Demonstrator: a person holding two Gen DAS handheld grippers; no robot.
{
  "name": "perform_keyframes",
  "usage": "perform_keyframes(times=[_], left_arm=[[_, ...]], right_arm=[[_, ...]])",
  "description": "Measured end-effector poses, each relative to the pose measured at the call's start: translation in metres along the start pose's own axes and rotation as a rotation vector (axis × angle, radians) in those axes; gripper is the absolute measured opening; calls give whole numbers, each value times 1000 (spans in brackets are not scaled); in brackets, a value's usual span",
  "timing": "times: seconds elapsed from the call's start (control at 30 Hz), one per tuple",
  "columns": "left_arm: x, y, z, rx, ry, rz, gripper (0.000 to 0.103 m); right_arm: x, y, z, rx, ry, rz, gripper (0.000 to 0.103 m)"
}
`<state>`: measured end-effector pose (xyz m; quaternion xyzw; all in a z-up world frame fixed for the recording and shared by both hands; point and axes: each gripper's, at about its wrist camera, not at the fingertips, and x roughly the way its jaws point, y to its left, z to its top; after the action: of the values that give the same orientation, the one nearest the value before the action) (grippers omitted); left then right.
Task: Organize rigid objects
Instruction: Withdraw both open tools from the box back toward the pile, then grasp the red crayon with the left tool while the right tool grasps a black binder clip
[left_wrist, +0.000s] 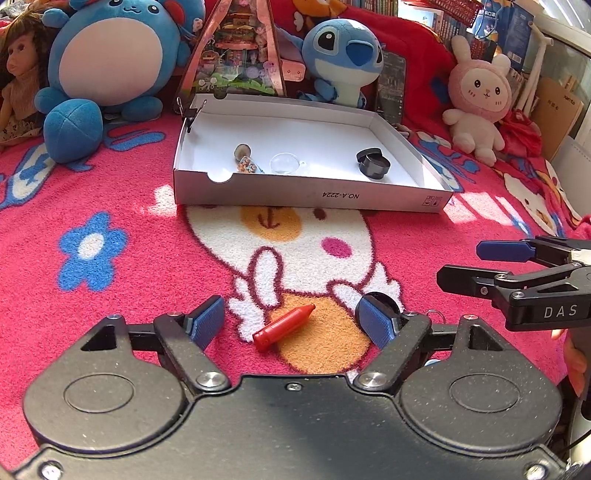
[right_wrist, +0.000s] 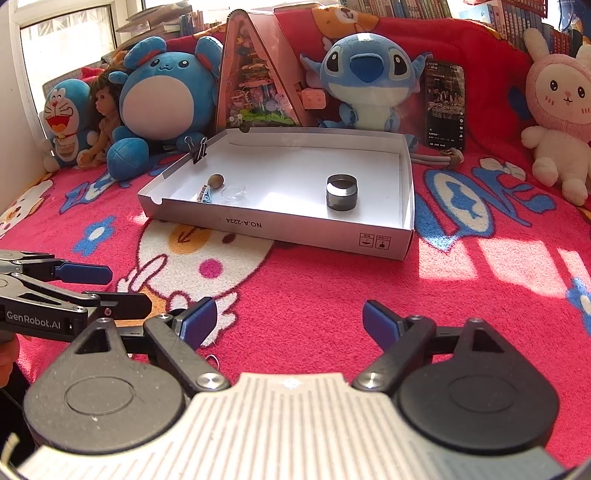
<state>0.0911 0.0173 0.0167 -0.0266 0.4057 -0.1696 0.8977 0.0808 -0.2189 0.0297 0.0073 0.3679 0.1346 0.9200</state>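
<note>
On the pink cartoon blanket, in front of the shallow white cardboard box, lies a red crayon-shaped piece, and it sits squarely between the spread pads of the left tongs, nearer the left pad than the right. Its long axis runs diagonally, pointed tip up and to the right toward the box, blunt end down and to the left, so it lies askew to the line joining the two pads rather than across it; a slight roll of the wrist would probably square the grip. The left tongs stand apart, touching nothing. Behind their right pad a black round lid shows partly, with a small metal ring just beside it. The right tongs also stand apart and empty over bare blanket, well off to the side, so the left hand is clearly the nearer one. Inside the box already rest a black round tin, a clear dome and a small nut-like piece
</note>
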Motion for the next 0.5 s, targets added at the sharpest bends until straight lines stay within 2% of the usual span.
perform_keyframes(times=[0.2,0.27,0.37,0.5], left_arm=[[-1,-4,-5,8,-3,-3,72],[-1,-6,-6,11,0,-7,63],[-1,-9,-7,31,-5,4,55],[-2,-11,-8,46,-6,3,52]], right_arm=[[-6,5,-7,4,10,34,92],[-7,8,-9,0,14,44,92],[-8,13,-11,-3,20,67,92],[-8,20,-15,-15,30,95,92]])
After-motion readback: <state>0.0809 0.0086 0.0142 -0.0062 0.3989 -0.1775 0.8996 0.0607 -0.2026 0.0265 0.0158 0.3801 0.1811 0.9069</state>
